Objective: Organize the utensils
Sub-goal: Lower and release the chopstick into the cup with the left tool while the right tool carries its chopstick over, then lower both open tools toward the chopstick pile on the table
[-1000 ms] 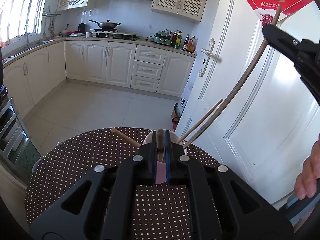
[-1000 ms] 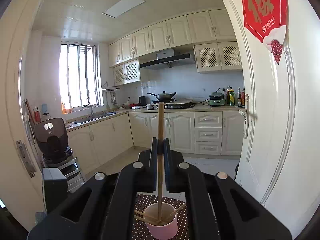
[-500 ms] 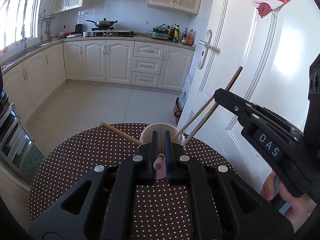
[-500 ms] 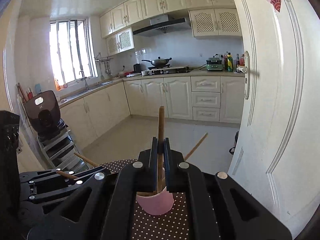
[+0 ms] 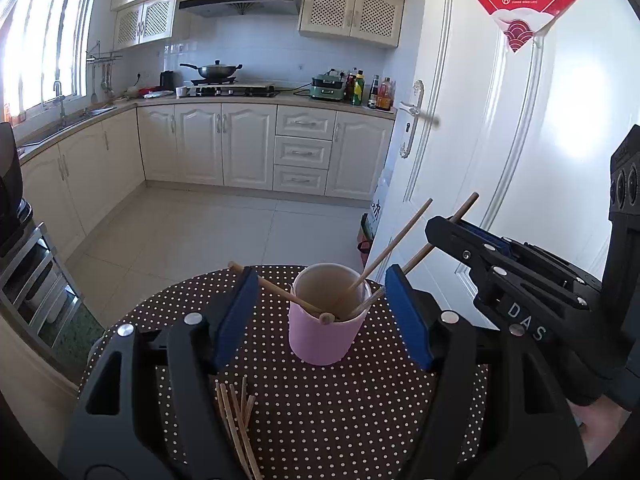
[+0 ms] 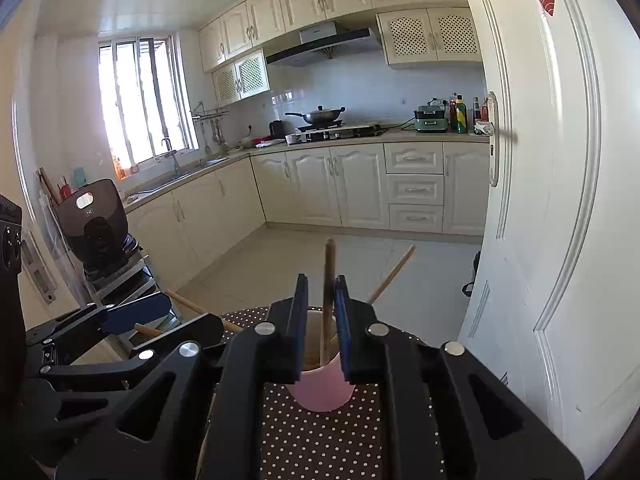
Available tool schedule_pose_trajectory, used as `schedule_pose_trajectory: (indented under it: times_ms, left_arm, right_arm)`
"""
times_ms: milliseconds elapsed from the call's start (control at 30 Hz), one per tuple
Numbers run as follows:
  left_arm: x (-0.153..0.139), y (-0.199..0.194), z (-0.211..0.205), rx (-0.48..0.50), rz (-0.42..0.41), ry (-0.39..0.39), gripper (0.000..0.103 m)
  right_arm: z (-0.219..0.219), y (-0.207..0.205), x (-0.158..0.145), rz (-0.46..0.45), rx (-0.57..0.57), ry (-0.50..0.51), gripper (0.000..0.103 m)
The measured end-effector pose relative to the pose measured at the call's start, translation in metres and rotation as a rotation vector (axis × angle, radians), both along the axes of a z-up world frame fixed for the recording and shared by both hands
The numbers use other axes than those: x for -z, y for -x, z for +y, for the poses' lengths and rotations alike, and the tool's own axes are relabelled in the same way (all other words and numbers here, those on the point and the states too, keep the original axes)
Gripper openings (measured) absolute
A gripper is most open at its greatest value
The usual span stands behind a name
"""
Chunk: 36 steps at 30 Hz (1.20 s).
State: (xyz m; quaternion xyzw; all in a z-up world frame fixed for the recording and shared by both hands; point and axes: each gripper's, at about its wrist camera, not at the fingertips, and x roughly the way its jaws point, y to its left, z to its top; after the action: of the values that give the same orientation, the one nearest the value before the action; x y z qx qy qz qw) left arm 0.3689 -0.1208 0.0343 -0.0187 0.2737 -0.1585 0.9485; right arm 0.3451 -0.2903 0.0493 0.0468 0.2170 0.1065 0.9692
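Observation:
A pink cup [image 5: 326, 332] stands on the round dotted table [image 5: 320, 420] with several wooden chopsticks [image 5: 394, 244] leaning in it. My left gripper [image 5: 324, 312] is open, its blue pads on either side of the cup, holding nothing. My right gripper [image 6: 322, 328] comes in from the right just above the cup [image 6: 320, 390]; its jaws stand slightly apart with a chopstick [image 6: 328, 292] upright between them, its lower end in the cup. The right gripper also shows in the left wrist view [image 5: 448, 232]. A bundle of chopsticks [image 5: 236, 420] lies on the table near me.
A white door [image 5: 500, 140] stands close on the right of the table. A black appliance on a metal rack [image 6: 98, 228] is to the left. Kitchen cabinets and tiled floor lie beyond the table's far edge.
My left gripper opened and let its chopstick go into the cup. My right gripper lowered its chopstick into the cup and its jaws have parted a little.

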Motion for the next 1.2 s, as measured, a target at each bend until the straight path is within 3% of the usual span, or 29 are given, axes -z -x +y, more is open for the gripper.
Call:
schedule_pose_trajectory:
  times_ms: [233, 467, 733, 1067, 1133, 1200]
  left_arm:
    - [-0.014, 0.032, 0.019, -0.010, -0.033, -0.024, 0.073]
    - [-0.006, 0.070, 0.052, -0.017, -0.029, -0.106, 0.077]
    - [0.031, 0.089, 0.103, -0.033, 0.103, -0.143, 0.076]
    - [0.095, 0.068, 0.142, -0.048, 0.318, -0.052, 0.076]
    - [0.103, 0.064, 0.143, -0.045, 0.338, -0.046, 0.073]
    - [0.111, 0.060, 0.142, -0.030, 0.361, -0.039, 0.062]
  right_arm:
    - [0.007, 0.033, -0.008, 0.002, -0.005, 0.011, 0.030]
    - [0.025, 0.067, -0.002, 0.037, -0.040, 0.022, 0.035]
    - [0.069, 0.083, 0.035, 0.143, -0.140, 0.055, 0.039]
    - [0.114, 0.053, 0.108, 0.374, -0.210, 0.050, 0.039]
    - [0.120, 0.043, 0.121, 0.421, -0.215, 0.034, 0.039]
    - [0.123, 0.033, 0.132, 0.464, -0.225, 0.004, 0.039]
